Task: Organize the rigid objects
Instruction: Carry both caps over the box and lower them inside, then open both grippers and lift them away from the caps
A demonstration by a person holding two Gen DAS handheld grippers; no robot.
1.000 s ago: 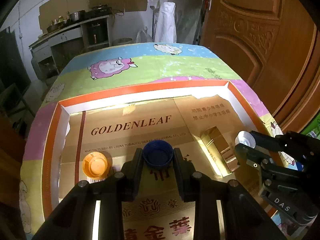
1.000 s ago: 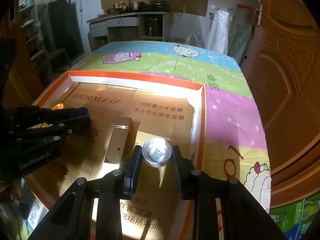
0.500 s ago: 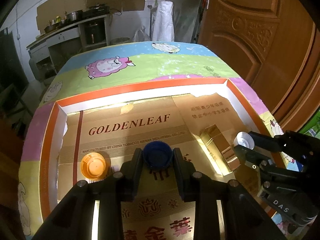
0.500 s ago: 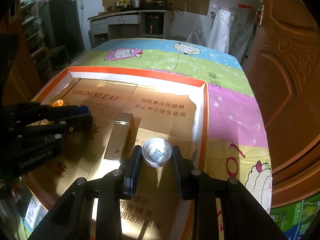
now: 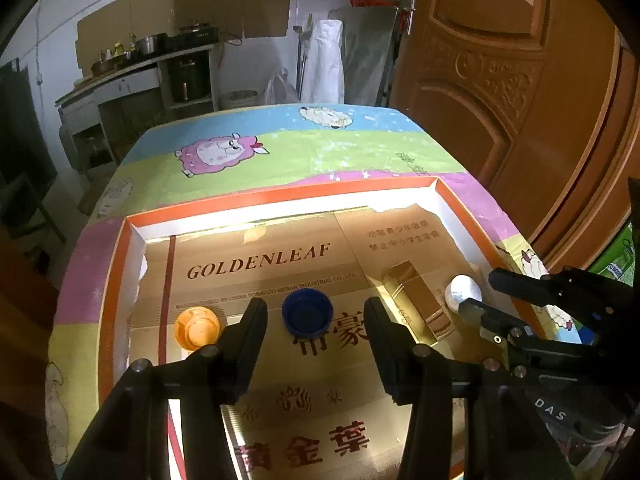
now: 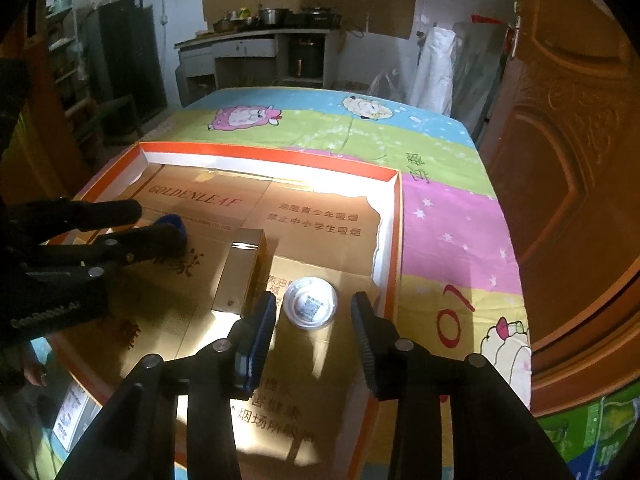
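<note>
Both tools [image 5: 314, 312] [image 6: 314, 308] just opened, clear gaps flanking each cap.

Blue bottle cap [image 5: 307, 314]: solid dark blue. Orange cap [image 5: 197, 327], towards the tray's left edge: translucent orange. White cap [image 6: 310, 306]: white with a dark square code printed inside. Small box [image 6: 242, 276]: metallic gold. Tray [image 5: 280, 196]: orange rim, white inner walls, tan cardboard lining with dark red lettering. Tablecloth [image 6: 452, 216]: blue, green, pink and yellow bands with cartoon sheep and white stars.
</note>
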